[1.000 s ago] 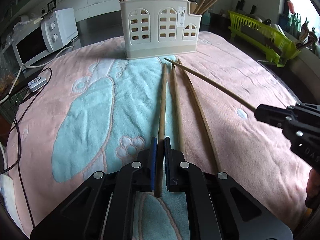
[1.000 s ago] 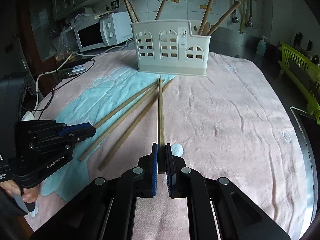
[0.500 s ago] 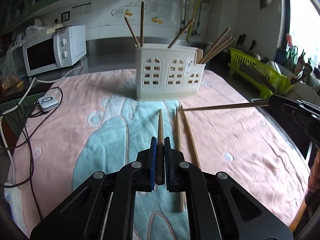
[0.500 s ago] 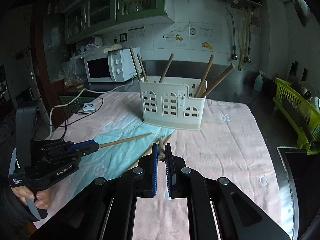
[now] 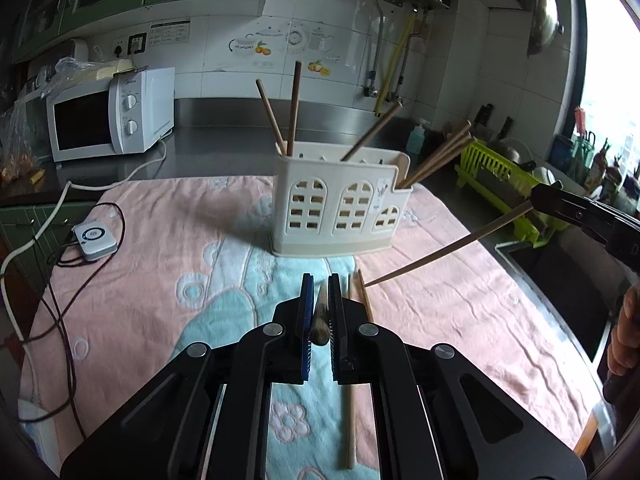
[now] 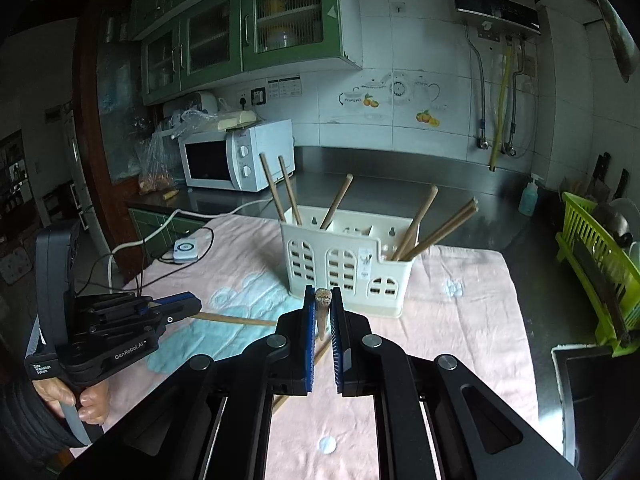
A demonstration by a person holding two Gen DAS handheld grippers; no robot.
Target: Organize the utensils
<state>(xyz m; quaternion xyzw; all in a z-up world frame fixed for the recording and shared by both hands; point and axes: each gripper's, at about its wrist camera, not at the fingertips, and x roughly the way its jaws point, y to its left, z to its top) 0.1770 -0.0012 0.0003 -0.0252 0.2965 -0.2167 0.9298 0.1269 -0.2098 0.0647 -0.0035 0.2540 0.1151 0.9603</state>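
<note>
- On the pink and blue towel (image 5: 168, 248), a cream utensil holder (image 5: 340, 216) is being shown standing upright near the far edge, with several wooden chopsticks leaning out of its compartments.
- One chopstick (image 5: 320, 314) is being pinched between the pressed-together fingers of the left gripper (image 5: 321, 312); it is being viewed end-on, pointing toward the holder, clear of the towel.
- A second chopstick (image 5: 448, 248) is being pinched by the right gripper (image 6: 322, 312), seen at the right edge of the left wrist view; its free tip is being held low, near the towel, just in front of the holder's right end.
- In the right wrist view, that same chopstick is being seen as a butt end between the closed pads, in front of the holder's face.
- Two loose chopsticks (image 5: 352, 360) are being left lying on the towel, just right of the left gripper, side by side and pointing at the holder.
- A white microwave (image 5: 112, 120) is being shown on the steel counter behind the towel, at left.
- A green dish rack (image 6: 596, 272) is being shown at right, off the towel.
- A small white device (image 5: 94, 238) with cables is being shown at the towel's left edge.
</note>
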